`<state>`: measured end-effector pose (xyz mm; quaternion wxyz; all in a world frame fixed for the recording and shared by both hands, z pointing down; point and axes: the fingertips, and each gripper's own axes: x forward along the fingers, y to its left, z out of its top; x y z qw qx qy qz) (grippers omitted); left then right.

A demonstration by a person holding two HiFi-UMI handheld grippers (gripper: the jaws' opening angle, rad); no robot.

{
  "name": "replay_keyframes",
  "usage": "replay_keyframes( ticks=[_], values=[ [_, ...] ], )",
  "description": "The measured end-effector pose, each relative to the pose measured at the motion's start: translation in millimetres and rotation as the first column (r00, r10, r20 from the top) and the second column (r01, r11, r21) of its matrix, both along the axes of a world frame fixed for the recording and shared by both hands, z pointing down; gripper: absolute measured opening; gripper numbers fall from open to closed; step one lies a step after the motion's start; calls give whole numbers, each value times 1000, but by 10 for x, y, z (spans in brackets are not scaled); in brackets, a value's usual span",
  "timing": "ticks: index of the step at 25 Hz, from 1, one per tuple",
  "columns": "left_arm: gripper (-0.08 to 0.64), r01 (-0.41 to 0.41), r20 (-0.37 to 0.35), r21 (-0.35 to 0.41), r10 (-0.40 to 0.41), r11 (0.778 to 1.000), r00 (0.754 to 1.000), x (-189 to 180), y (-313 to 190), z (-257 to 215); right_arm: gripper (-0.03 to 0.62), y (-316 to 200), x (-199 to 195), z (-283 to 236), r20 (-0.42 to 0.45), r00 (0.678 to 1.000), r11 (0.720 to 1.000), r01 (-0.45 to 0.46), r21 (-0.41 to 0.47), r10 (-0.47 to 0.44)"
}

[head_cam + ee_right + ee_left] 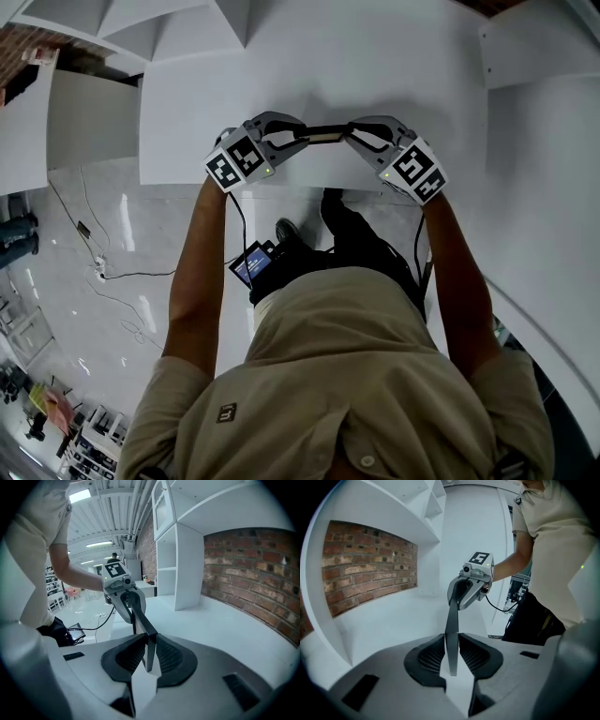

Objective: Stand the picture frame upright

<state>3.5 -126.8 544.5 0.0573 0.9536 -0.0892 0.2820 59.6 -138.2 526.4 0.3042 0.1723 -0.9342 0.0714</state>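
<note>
- Carrying the picture frame point(323, 134) between both tools, you have it at 12 o'clock in the head view, over the near edge of the white bench point(309, 75). It shows edge-on there, as a thin dark bar.
- Left hand-held gripper point(296, 140), at 11 o'clock: jaws pinching the frame's left end. Its own view shows the pads closed on the thin edge.
- Right hand-held gripper point(356, 134), at 1 o'clock: jaws likewise pinching the opposite end, one pad on each face.
- The frame looks carried clear of the bench, but no view settles whether its lower edge touches.
- Step in hand, as I read it: carrying and orienting the frame. It is not yet set down upright.
- Next move calls for:
  - bringing the lower edge flat onto the bench toward 12 o'clock, away from the near lip;
  - keeping both ends level;
  - confirming the frame can prop itself before you ease either pinch. No stand is visible from these views.
- Count: one picture frame, two hand-held grippers, one bench under the work.
</note>
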Motion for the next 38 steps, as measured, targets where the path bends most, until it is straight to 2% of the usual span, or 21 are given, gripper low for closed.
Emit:
replay_keyframes(
  ticks=[9,20,38],
  values=[
    [103,-16,8,24,16,1000,1000,19,70,-35,77,37,1,-4,-22,1000,1000,-15,1,15],
    [103,-25,9,32,25,999,1000,98,188,-29,143,174,80,90,-36,999,1000,3,-15,-4],
    [103,-38,20,46,37,998,999,96,223,-69,160,191,58,70,-39,999,999,24,-23,-25]
  ],
)
